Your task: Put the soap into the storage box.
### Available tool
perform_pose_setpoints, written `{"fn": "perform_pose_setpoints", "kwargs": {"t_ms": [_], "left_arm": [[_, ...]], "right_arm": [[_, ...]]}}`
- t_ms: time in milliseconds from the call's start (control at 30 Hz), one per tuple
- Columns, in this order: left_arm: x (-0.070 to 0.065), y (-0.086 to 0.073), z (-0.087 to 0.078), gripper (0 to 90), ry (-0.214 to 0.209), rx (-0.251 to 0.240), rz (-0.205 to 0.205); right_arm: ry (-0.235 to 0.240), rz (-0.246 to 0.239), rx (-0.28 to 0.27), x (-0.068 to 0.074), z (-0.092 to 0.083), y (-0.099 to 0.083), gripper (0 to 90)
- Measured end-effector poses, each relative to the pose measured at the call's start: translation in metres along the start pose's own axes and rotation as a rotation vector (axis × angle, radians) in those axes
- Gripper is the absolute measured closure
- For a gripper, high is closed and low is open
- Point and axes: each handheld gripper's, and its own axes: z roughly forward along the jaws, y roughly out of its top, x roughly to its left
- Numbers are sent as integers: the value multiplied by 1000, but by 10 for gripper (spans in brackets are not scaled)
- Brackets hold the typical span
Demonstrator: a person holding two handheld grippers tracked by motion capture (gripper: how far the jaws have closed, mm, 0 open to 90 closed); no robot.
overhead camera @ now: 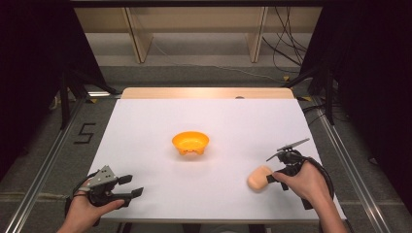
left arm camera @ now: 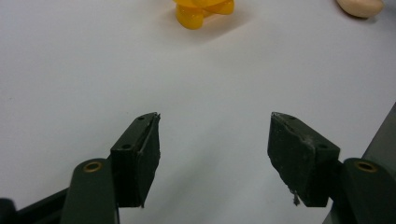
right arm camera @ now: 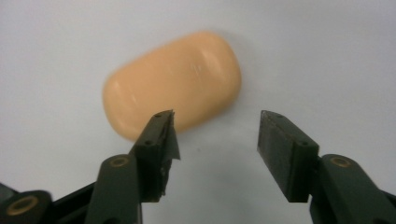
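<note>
A peach, rounded, bun-like object (overhead camera: 259, 177) lies on the white table at the front right; it looks large in the right gripper view (right arm camera: 173, 84). My right gripper (overhead camera: 270, 177) is open right beside it, jaws spread with the object just ahead of the tips (right arm camera: 215, 135), not between them. An orange bowl (overhead camera: 190, 142) stands at the table's middle, and its base shows at the top of the left gripper view (left arm camera: 203, 10). My left gripper (overhead camera: 132, 185) sits at the front left, open, nothing between its jaws (left arm camera: 215, 140).
The white table (overhead camera: 155, 116) has a wooden strip along its far edge. Metal rails run along both sides on the floor. Wooden frame legs and cables stand beyond the table. Dark curtains flank the scene.
</note>
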Motion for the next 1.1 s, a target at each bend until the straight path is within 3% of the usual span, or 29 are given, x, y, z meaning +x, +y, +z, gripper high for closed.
{"fn": "perform_pose_setpoints", "kwargs": {"t_ms": [33, 133, 200, 233, 267, 300, 367, 400, 433, 467, 500, 567, 600, 633, 667, 733, 833, 867, 933, 967, 1000, 1033, 1100], "left_arm": [[0, 0, 0, 341, -1, -1, -3], [-1, -1, -1, 340, 0, 1, -5], [-1, -2, 0, 341, 9, -10, -6], [1, -1, -2, 340, 6, 18, 11], [-1, -2, -1, 340, -1, -3, -9], [-1, -1, -2, 340, -2, 1, -3], [-2, -1, -1, 341, -7, 2, -18], [-2, 0, -1, 341, -3, -5, -3], [-2, 0, -1, 341, -4, -4, -4], [-2, -1, -1, 341, -5, -1, -6], [-3, -1, 0, 341, 1, -2, -8], [-2, -2, 0, 341, -1, -8, -14], [-2, -2, 0, 340, 0, -9, -16], [-1, -1, 0, 340, 2, -8, -11], [-2, -1, 0, 341, 1, -10, -14], [-2, -1, 0, 340, 0, -9, -12], [-3, -2, 1, 341, -6, -13, -25], [-2, -1, 1, 341, -7, -12, -10], [-2, -2, 1, 341, -7, -12, -10], [-2, -2, 1, 341, -7, -11, -10], [-1, -2, 1, 342, 10, 4, 6], [-2, -2, 1, 342, -4, -8, -10], [-1, -2, 0, 343, -11, 4, 2]], "right_arm": [[0, 0, 0, 0, 0, 0, 462], [23, 92, -31, 5, 4, 3, 405], [15, 93, -35, 5, 6, 4, 398], [11, 133, -34, 7, 7, 6, 391], [17, 199, -29, 12, 6, 7, 383], [5, 177, -50, 10, 6, 8, 373], [-22, 213, -49, 11, 8, 12, 364], [-20, 223, -58, 11, 8, 14, 361], [-14, 284, -50, 15, 8, 17, 356], [-27, 257, -61, 13, 9, 18, 356], [-24, 263, -46, 12, 10, 21, 352], [-8, 390, -19, 19, 11, 26, 348], [-30, 268, -32, 9, 15, 26, 344], [-30, 268, -32, 9, 15, 26, 344], [-31, 314, -21, 12, 16, 28, 346], [-33, 308, -7, 10, 20, 29, 347], [-45, 354, 20, 14, 24, 31, 341], [-65, 296, 32, 12, 28, 28, 338], [-76, 290, 45, 12, 28, 28, 335], [-64, 361, 18, 19, 31, 29, 331], [-70, 374, 51, 20, 31, 30, 323], [-84, 296, 39, 16, 34, 29, 306], [-84, 304, 51, 18, 36, 29, 289]]}}
